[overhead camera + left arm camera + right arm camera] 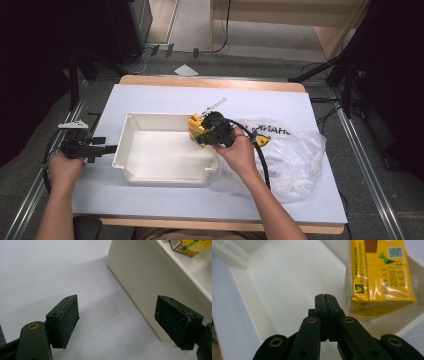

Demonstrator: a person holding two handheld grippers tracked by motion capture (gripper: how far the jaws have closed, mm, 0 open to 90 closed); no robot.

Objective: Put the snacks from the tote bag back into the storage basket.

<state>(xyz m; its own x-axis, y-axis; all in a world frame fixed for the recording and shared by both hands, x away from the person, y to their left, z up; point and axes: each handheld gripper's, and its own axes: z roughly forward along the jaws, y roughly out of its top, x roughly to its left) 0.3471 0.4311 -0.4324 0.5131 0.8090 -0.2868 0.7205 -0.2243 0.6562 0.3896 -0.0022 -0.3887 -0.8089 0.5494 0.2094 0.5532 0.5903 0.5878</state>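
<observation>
My right gripper [327, 296] had its jaws pressed flat together with nothing between them. In the right gripper view the yellow drink carton [377, 280] stood just beside the tips at about two o'clock, apart from the pads, resting on the floor of the white tray [287, 277] against its wall. From the high view I saw that same carton [196, 129] in the tray's far right corner, at one o'clock of the tray [165, 172], with the right gripper [206, 134] right over it and my right hand [239, 152] behind it at four o'clock.

My left gripper [116, 320] held its jaws wide apart and empty. Beyond them, at one o'clock, rose the tray's outer wall [140, 277], and the carton [189, 246] showed past the rim. In the high view the left gripper [107, 148] sat at nine o'clock of the tray, just off its left wall. A crumpled clear plastic bag [295, 155] lay at three o'clock of the tray on the white table [150, 95].
</observation>
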